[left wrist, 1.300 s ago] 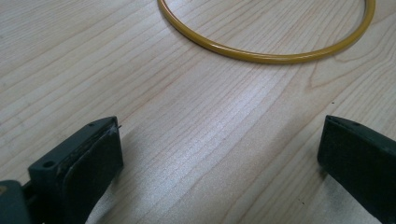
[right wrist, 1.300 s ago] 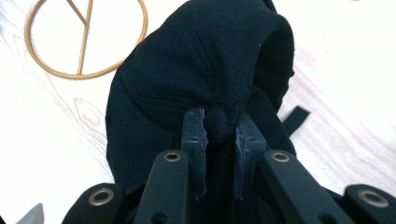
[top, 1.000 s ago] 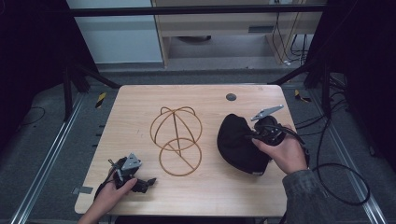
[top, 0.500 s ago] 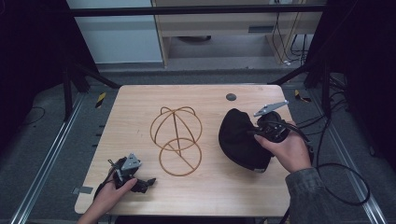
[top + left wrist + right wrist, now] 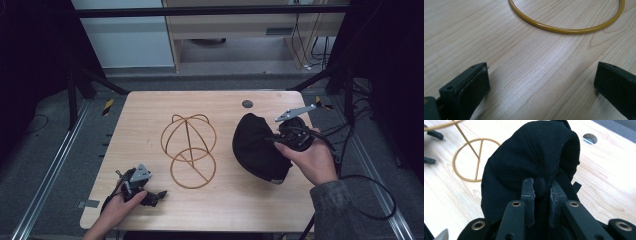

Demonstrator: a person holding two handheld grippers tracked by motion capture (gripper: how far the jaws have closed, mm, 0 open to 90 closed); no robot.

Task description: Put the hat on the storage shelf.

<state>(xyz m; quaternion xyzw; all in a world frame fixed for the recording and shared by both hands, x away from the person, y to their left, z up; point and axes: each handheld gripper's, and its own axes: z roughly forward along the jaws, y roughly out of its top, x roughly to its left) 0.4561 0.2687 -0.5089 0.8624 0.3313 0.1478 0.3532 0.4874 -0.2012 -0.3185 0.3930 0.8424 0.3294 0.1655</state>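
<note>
Black cap (image 5: 257, 146) fabric is pinched in the right gripper (image 5: 541, 192), right of the wire hat stand (image 5: 189, 150). Near left, the left gripper (image 5: 541, 80) rests spread on the tabletop (image 5: 150, 115).

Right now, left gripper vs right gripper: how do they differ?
The left gripper is open, jaws wide apart with bare table between them; the right gripper is shut on a fold of the black cap.
The left rests low near the table's front left corner, short of the wire stand; the right sits at the table's right side, against the cap.
Shared: each is held in one hand, with black jaws.
</note>
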